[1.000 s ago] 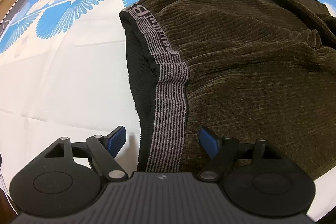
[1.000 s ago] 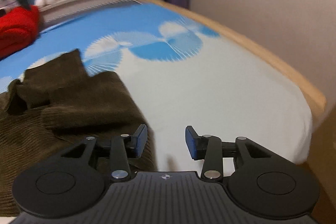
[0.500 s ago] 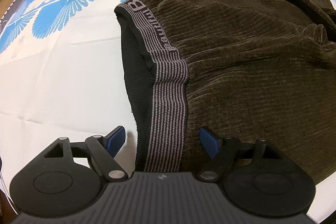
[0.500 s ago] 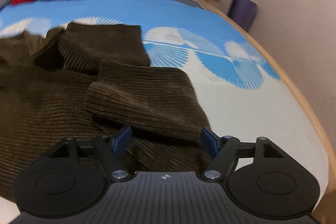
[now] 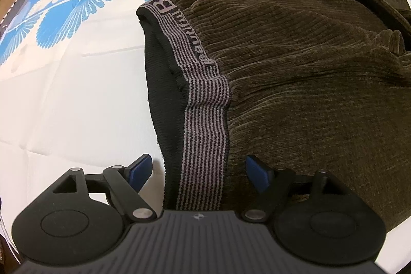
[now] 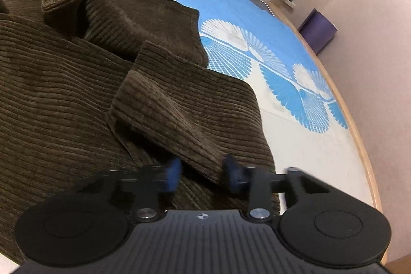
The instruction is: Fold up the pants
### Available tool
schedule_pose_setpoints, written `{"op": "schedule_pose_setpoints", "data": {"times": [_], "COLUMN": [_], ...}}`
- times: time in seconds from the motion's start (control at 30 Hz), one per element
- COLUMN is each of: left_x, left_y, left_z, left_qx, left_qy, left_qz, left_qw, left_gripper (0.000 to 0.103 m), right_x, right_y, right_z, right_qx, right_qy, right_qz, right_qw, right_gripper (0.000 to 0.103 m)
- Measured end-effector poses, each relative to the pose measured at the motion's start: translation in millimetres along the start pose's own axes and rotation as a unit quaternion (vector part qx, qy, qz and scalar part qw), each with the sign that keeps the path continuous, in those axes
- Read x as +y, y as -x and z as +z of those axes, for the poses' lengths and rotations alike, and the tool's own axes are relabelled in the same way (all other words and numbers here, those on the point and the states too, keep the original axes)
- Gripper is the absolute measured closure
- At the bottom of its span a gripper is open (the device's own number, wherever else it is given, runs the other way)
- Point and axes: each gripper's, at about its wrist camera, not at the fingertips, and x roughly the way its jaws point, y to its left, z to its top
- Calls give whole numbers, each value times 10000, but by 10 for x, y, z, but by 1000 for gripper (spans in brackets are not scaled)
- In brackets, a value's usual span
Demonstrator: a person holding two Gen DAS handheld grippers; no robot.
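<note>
The dark brown ribbed pants (image 5: 308,63) lie spread on the bed with the blue and white fan-print sheet (image 5: 64,73). Bare sheet lies left of the striped grey waistband (image 5: 205,125). The left claw (image 5: 197,168) is wide open around that waistband. The right claw (image 6: 203,173) is blurred, partly open around a folded leg cuff (image 6: 185,107). Right of it the bed's wooden edge (image 6: 364,145) is near a wall (image 6: 380,43).

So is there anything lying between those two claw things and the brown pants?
Nothing visible. The left gripper is open, straddling the striped waistband of the pants. The right gripper, blurred, has a folded leg cuff between its fingers.
</note>
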Motion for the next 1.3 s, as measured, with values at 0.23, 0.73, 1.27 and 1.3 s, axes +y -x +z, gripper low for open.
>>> {"op": "schedule_pose_setpoints", "data": {"times": [0.23,0.73,1.27,1.3], "left_x": [-10,36,140,137], "left_y": [19,39,-77,-66], "left_z": [-15,10,3,0], "left_qx": [-10,61,185,140], "left_qy": [3,192,351,287], "left_qz": [33,-56,-480,-486], "left_qw": [10000,9998,9981,9983], "left_gripper": [19,19,36,42], "right_x": [-439,-2384,-2051,-2055], "right_y": [305,289,-125,-72], "right_z": [-69,-2071,-1382,-1332], "right_qx": [-664,481,819,690], "right_qy": [-1244,-6562,-5988,-5949], "right_qz": [-114,-477,-385,-462], "right_qw": [9899,7515,7958,7995], "right_gripper": [94,86,92,92]}}
